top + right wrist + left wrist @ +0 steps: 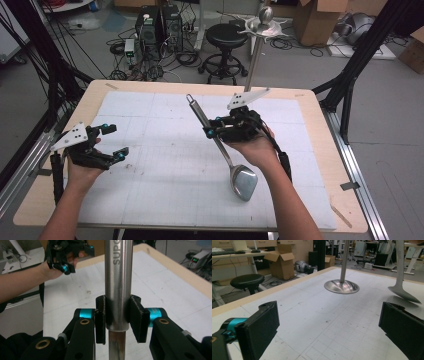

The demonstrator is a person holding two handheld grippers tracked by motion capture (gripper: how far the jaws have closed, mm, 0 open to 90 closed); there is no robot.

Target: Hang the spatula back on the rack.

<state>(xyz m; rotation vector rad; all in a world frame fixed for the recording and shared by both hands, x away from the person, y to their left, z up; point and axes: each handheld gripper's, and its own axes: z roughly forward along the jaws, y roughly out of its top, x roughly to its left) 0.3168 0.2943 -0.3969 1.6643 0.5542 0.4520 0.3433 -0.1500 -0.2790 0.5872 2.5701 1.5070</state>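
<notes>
A long steel spoon (243, 182) hangs tilted over the middle of the white mat, bowl low and toward the front, handle (118, 277) rising toward the back. My right gripper (212, 131) is shut on that handle, its two pads clamped on either side in the right gripper view (118, 315). The spoon's bowl (403, 291) hovers just above the mat in the left gripper view. My left gripper (116, 142) is held over the left part of the mat, jaws wide open with nothing between them (329, 327). It also appears far off in the right gripper view (75, 257).
A steel stand (255, 57) with a round base (342, 286) rises from the back of the table (320, 112), hooks at its top. Behind the table are a black stool (226, 37), computer towers (157, 25), cables and cardboard boxes (320, 20).
</notes>
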